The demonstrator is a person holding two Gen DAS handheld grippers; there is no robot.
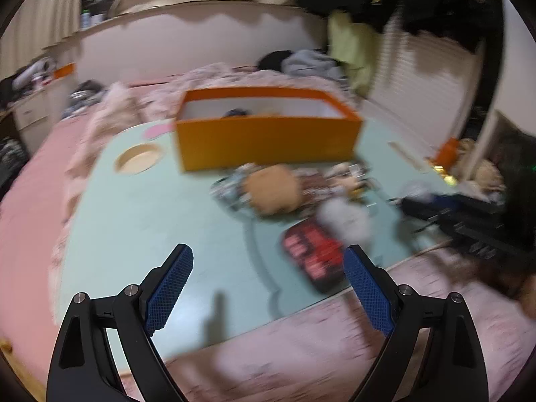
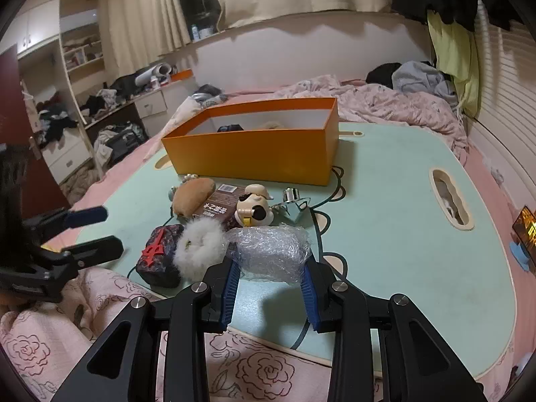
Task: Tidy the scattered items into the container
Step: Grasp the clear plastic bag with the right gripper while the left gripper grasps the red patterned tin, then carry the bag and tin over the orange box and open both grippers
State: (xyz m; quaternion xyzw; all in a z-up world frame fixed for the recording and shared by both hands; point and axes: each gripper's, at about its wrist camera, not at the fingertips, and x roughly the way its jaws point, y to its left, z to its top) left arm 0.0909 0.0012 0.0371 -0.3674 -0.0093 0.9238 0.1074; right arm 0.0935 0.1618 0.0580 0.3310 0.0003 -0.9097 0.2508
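My right gripper (image 2: 270, 269) has its blue pads pressed into both ends of the bubble-wrap bundle (image 2: 268, 253), so I call that a grip — the bundle's long axis runs straight across from pad to pad, and it sits at the near edge of the mint-green table (image 2: 385, 234). The move turns on one relation: the orange box (image 2: 251, 157) lies dead ahead and beyond the clutter, its long side facing me, open at the top, so I judge the bundle must rise over the heap before going forward.

My left gripper (image 1: 268, 288) stands wide apart and empty (its view is blurred), hovering over the table's near edge with the red-patterned pouch (image 1: 311, 254) just by its right finger. It is the nearer hand to that pouch.

Between bundle and box I count, one of each: a white fluffy ball (image 2: 197, 246), the pouch, a tan plush (image 2: 194, 196), a brown packet (image 2: 217, 207), a cream figurine (image 2: 253, 209) and a shiny metal piece (image 2: 293, 201) — seven loose things with the bundle. Inside the box something dark and something pale show, too hidden to name.
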